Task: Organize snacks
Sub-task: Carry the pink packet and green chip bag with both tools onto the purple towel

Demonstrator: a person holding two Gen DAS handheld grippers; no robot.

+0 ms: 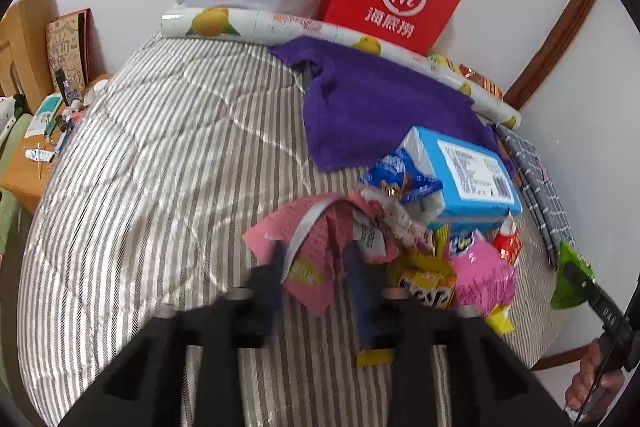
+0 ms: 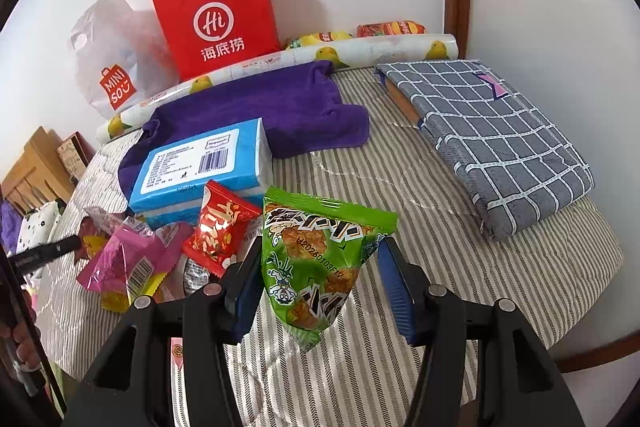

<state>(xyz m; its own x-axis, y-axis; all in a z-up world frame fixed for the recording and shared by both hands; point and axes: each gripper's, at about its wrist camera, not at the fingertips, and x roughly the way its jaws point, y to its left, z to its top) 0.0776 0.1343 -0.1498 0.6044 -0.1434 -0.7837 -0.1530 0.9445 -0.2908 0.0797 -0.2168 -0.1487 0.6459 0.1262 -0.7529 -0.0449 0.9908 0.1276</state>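
The right hand-held gripper [image 2: 320,267] holds a green snack packet [image 2: 316,259] between its half-closed fingers, lifted above the striped bed [image 2: 400,187]. The left hand-held gripper [image 1: 316,267] is narrowed around a pink packet [image 1: 308,259] at the edge of the snack pile [image 1: 460,267]. The step appears to be sorting; next, each packet needs a clear resting spot.

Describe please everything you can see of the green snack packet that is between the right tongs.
The green snack packet is a glossy plastic pouch, sealed, with cartoon figures, pictures of brown fried pieces, black characters and a printed code. It stands upright, wide crimped edge on top, narrowing downward, above the striped bed cover. The right tongs hold it, and their blue pads sit at its sides. Its top corner lies close to the red snack packet; whether they touch is unclear. In the left wrist view, its edge shows far right.
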